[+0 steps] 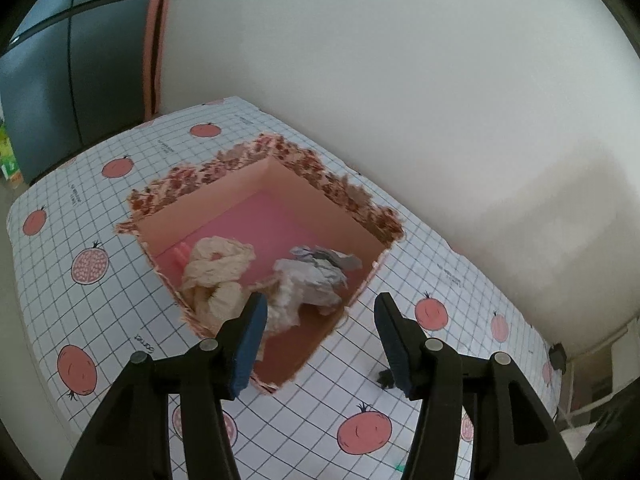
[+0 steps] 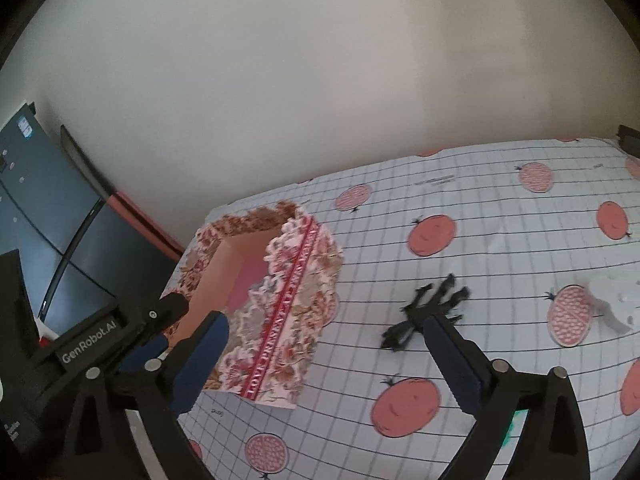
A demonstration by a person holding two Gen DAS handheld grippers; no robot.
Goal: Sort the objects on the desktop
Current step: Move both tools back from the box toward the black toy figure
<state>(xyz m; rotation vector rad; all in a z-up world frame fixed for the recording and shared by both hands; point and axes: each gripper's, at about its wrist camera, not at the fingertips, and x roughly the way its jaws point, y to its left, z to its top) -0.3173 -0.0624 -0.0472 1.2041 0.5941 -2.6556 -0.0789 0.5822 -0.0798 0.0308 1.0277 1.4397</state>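
A floral-patterned open cardboard box (image 1: 280,184) with a pink interior stands near the bench's far left corner, close to the wall, holding a crumpled beige paper wad (image 1: 218,270) beside a crumpled white-grey paper wad (image 1: 316,276). On the bench's grid-and-pomegranate cloth (image 2: 500,248), a small black plastic insect-like toy (image 2: 430,306) lies apart from the box toward the middle; a blurred white object (image 2: 612,300) sits further toward the right edge. The left claw (image 1: 320,336) hangs released at the box's near rim, gripping nothing. The right claw (image 2: 324,356) is spread wide and empty, one fingertip overlapping the toy.
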